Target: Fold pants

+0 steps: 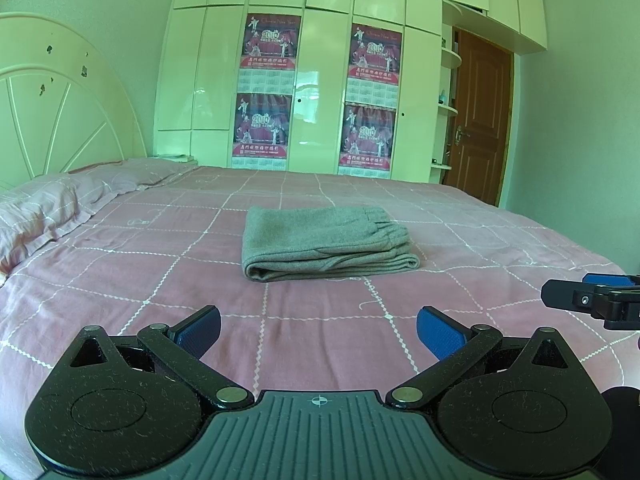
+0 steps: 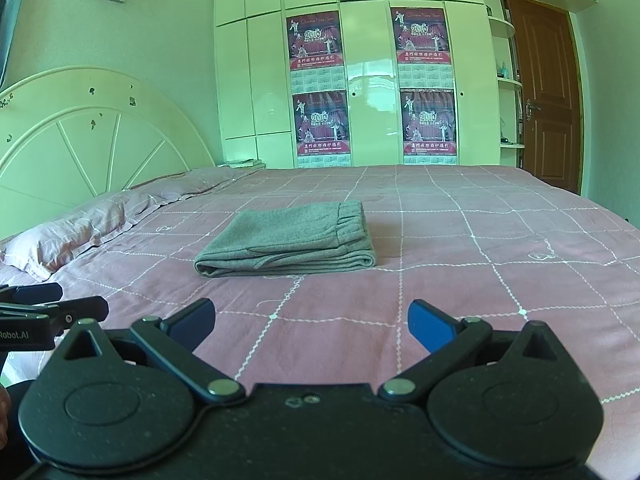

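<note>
Grey pants (image 1: 326,242) lie folded into a compact stack in the middle of the pink checked bed (image 1: 120,280), the elastic waistband on top at the right. In the right wrist view the same pants (image 2: 288,240) rest flat, touched by nothing. My left gripper (image 1: 318,330) hovers open over the sheet, well short of the pants, with nothing between its blue pads. My right gripper (image 2: 310,322) is open too, empty, and held back from the stack. Each gripper shows at the edge of the other's view: the right gripper (image 1: 592,296) and the left gripper (image 2: 56,304).
A pink pillow (image 1: 44,208) lies at the left by the white headboard (image 1: 60,120). White wardrobes with red posters (image 1: 272,40) line the far wall. A brown door (image 1: 480,120) stands at the back right. The bed's right edge drops off near the wall (image 2: 628,216).
</note>
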Tool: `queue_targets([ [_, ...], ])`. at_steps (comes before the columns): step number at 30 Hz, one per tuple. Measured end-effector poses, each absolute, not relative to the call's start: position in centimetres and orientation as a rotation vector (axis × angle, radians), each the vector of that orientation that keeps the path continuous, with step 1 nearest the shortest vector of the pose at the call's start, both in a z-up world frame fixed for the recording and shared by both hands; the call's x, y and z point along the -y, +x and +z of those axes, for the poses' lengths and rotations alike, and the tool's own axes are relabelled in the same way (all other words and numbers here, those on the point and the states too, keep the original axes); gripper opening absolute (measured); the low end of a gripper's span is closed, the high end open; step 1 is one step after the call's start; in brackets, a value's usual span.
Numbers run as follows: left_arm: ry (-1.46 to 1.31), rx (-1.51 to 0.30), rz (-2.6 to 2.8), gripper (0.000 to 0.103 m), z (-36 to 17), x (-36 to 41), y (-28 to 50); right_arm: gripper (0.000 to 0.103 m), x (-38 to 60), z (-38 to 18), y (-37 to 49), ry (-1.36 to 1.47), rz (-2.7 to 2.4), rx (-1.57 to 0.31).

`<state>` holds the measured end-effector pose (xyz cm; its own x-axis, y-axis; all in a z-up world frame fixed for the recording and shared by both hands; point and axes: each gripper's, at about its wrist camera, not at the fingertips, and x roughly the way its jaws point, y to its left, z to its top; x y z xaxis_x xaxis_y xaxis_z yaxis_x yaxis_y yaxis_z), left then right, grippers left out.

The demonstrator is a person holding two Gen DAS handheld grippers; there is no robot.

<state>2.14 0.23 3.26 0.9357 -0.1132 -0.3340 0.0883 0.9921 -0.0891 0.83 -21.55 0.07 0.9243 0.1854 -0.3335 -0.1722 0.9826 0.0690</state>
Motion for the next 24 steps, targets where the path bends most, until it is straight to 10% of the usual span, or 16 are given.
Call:
queue_targets([
  [24,-0.059,-0.333,-0.120,0.103,3.36,-0.02,2.02,0.097,21.61,0.17,0.79,0.038,0.184,-0.346],
])
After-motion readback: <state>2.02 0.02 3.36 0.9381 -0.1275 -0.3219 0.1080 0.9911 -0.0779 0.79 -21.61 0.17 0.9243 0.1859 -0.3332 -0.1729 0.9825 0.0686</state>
